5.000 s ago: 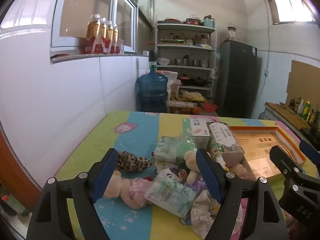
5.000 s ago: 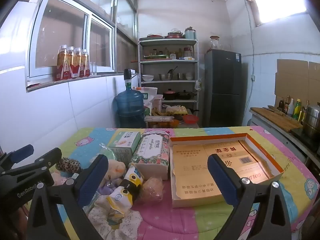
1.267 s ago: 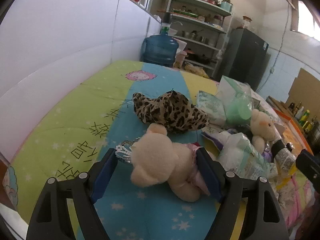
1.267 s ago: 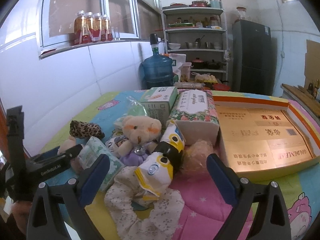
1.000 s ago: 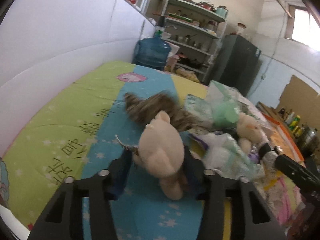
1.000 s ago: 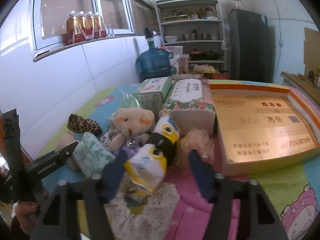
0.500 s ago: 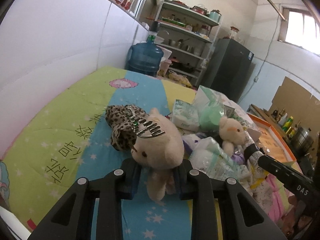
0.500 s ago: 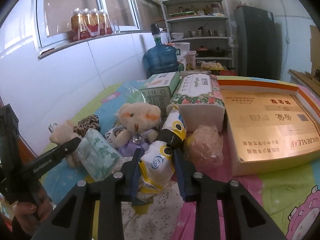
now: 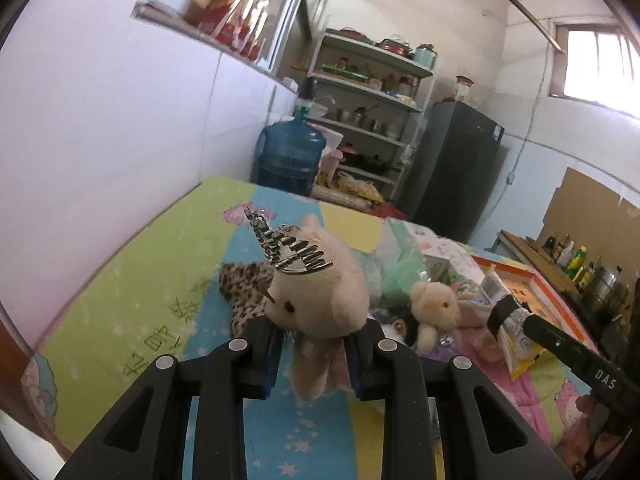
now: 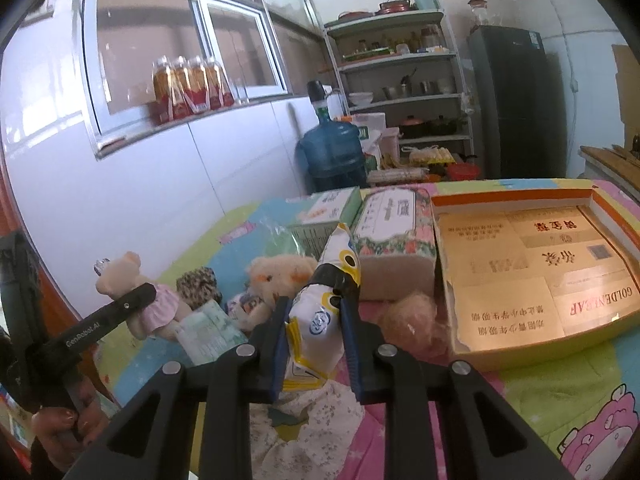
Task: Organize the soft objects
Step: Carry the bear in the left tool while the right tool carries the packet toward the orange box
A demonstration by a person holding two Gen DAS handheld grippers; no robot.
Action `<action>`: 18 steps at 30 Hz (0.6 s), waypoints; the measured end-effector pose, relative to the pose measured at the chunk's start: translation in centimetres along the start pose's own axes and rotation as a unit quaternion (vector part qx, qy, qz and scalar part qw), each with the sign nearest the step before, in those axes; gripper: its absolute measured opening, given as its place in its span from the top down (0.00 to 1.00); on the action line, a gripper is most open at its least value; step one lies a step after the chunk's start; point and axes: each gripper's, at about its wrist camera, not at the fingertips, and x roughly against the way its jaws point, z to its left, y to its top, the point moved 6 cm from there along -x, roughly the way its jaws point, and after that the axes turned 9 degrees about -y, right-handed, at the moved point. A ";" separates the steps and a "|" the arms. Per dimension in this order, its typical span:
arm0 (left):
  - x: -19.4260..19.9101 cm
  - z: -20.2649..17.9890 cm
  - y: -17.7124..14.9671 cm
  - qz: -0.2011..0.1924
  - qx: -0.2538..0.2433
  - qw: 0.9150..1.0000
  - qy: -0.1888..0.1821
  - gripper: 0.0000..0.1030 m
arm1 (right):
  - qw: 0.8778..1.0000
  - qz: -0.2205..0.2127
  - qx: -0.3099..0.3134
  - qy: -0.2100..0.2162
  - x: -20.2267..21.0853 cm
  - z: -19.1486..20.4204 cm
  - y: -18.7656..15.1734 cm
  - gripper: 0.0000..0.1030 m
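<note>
1. Now the left gripper (image 9: 312, 354) is clamped tight on a cream teddy bear in a pink skirt (image 9: 318, 300), its blue pads pressing the bear's body just below the head; the bear hangs clear above the bright quilted table cover (image 9: 132, 304)
2. On the bear's head sits a small silver tiara (image 9: 286, 246), tilted to one side
3. Meanwhile the right gripper (image 10: 316, 340) has just been closing, and its pads now squeeze a white, yellow and black snack packet (image 10: 326, 296) that stands up between them, its top leaning against a floral tissue pack (image 10: 394, 236)
4. Below that packet lies a pale flowered cloth (image 10: 304, 412) on the cover
5. Left on the table in the pile are a second, peach-coloured teddy bear (image 10: 280, 276), a leopard-print scrunchie (image 9: 244, 292), a green-patterned tissue packet (image 10: 210, 334), a fluffy pink puff (image 10: 412, 318) and a green-and-white box (image 10: 326, 208)
6. To the right of the pile rests an open orange-rimmed cardboard box (image 10: 452, 304), with flattened gold cartons lying in it
7. From the right wrist view the person's left hand (image 10: 60, 426) shows at the lower left, wrapped round the handle of the left gripper
</note>
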 end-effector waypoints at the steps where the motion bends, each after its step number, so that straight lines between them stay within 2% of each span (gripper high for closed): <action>1: 0.1 -0.4 0.2 -0.002 -0.004 1.000 -0.001 0.74 | 1.000 -0.006 -0.001 0.004 0.2 0.0 0.2 0.76; 9: 1.0 -3.7 2.2 -0.019 -0.032 0.999 -0.020 0.74 | 0.998 -0.052 -0.006 0.028 2.5 -0.5 2.0 0.76; 18: -0.3 -10.0 3.2 -0.011 -0.072 0.996 -0.059 0.73 | 0.995 -0.094 -0.027 0.010 4.8 -3.9 3.7 0.76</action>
